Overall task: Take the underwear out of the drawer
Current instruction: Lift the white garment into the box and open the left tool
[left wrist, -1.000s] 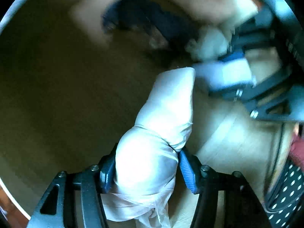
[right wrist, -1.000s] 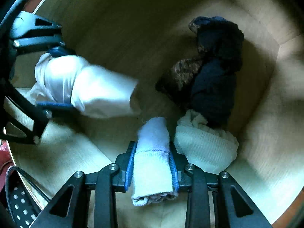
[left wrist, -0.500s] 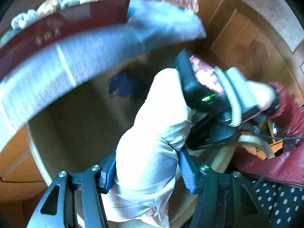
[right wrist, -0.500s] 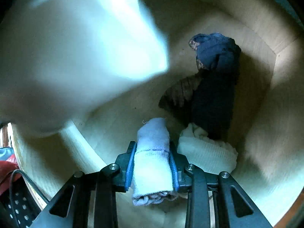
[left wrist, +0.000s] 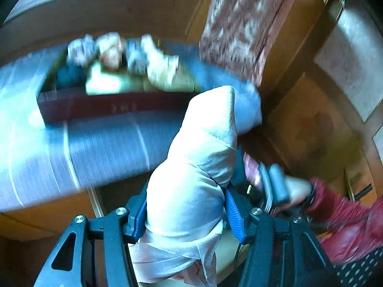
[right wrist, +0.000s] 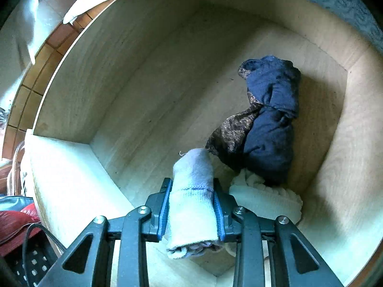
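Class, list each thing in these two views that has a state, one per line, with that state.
Drawer: open.
Left gripper: shut on white satin roll.
Right gripper: shut on pale knit roll.
Navy underwear: bundled, lying in drawer.
Cream ribbed roll: lying in drawer.

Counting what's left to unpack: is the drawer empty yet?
Not empty. Inside the wooden drawer, a dark navy garment and a cream knit piece lie on its floor, beyond the roll the right gripper holds.
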